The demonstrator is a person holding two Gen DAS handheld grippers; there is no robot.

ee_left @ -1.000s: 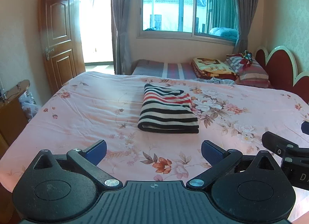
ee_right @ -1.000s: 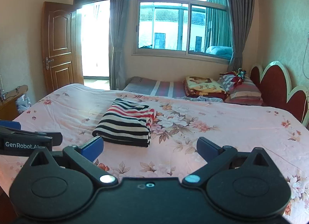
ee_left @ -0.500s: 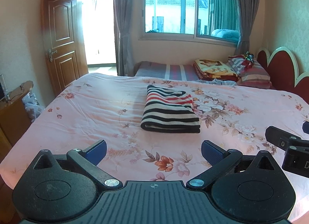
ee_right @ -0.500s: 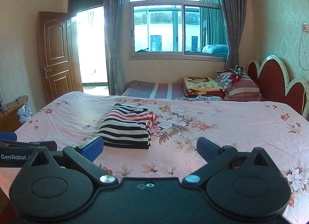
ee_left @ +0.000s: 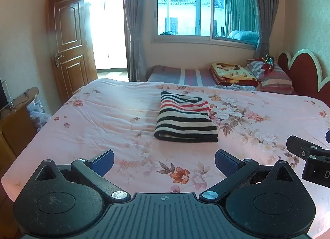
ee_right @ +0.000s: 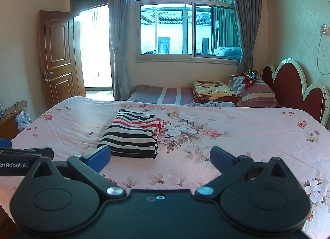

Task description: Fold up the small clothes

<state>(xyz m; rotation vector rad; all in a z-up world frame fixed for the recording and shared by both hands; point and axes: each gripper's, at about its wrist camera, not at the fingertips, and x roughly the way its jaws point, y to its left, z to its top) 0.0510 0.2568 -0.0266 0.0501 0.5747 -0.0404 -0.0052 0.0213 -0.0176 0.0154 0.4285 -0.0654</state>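
- Your left gripper (ee_left: 164,159) has its jaws spread wide with nothing between them; it hangs over the near edge of the bed (ee_left: 99,115), well short of the garment.
- Your right gripper (ee_right: 159,156) is the same: jaws wide apart and empty, held just beside the left one and apart from the cloth.
- The striped garment (ee_left: 185,120) lies near the middle of the floral sheet, well clear of both tools. It looks like a tidy rectangular stack of layers, with black-and-cream bands toward you and red bands toward the far end.
- The thick rolled fold faces you, and the right edge shows several layers lying flush (ee_right: 155,136), so the fold looks finished to me.
- Risk: if you reach in again, a wide jaw dragging across the top layer could peel it back and spoil the stack.
- Risk: pinching only the upper layers at the near fold would lift them alone and let the lower ones sag open.
- The sheet is soft and slightly wrinkled, so pressing down near the bundle could tug the sheet and skew it.
- The folded blankets (ee_right: 214,91) and pillows by the headboard sit well away from your work.
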